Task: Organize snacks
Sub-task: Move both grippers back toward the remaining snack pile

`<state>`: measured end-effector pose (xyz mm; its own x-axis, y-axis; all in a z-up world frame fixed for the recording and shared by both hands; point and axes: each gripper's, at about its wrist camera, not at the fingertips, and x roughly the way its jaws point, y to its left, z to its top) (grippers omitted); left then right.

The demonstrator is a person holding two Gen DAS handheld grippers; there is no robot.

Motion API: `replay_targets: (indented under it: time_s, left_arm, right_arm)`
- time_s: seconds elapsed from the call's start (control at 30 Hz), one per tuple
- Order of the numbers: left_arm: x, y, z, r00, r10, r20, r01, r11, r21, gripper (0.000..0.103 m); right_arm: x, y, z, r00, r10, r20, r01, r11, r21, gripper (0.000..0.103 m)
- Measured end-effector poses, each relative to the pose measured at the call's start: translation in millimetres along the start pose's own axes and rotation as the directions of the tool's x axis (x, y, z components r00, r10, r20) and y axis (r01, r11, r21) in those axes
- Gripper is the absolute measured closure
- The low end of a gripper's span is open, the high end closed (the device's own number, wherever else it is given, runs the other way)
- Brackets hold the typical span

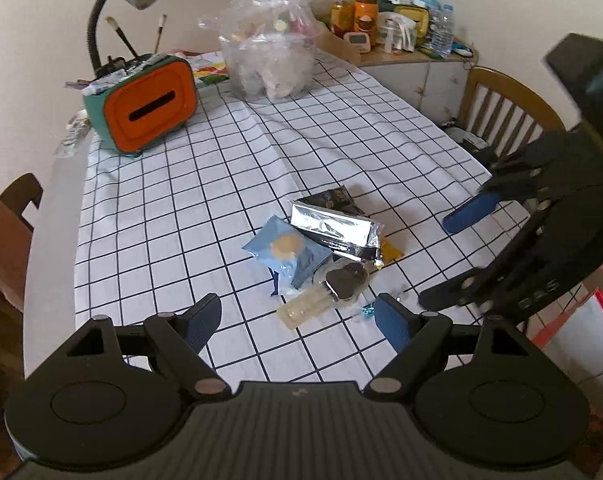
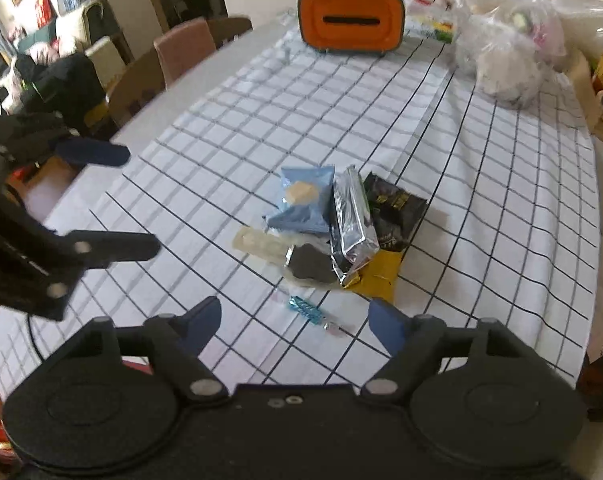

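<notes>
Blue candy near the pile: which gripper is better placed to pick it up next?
Right, probably. The blue candy lies loose just ahead of the open right gripper, almost between its fingers. For the left gripper, also open, it sits off by the right finger, with the snack pile straight ahead.

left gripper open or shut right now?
Open. The left gripper shows a wide gap between its blue fingers, nothing held; the snack pile lies just ahead.

Soft daylight, fisheye warping, blurred edges
</notes>
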<state>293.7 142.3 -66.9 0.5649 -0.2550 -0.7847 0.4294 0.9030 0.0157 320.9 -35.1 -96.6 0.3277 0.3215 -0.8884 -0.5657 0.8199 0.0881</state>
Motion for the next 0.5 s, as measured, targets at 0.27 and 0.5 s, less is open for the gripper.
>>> replay_targets:
  time_s: [0.27, 0.5]
  left_arm:
    - [21.8, 19.1, -9.1, 0.999, -0.040, -0.033, 0.039, 0.999, -0.035, 0.019]
    - [30.9, 23.7, -13.5, 0.996, -0.074, -0.048, 0.073, 0.997, -0.027, 0.019]
  right_arm:
    - [64.0, 7.4, 0.6, 0.991, 0.007, -0.134, -0.022, 0.993, -0.112, 0.041]
    - [91.2, 7.8, 1.6, 0.986, -0.011, -0.166, -0.012, 0.991, -0.137, 0.048]
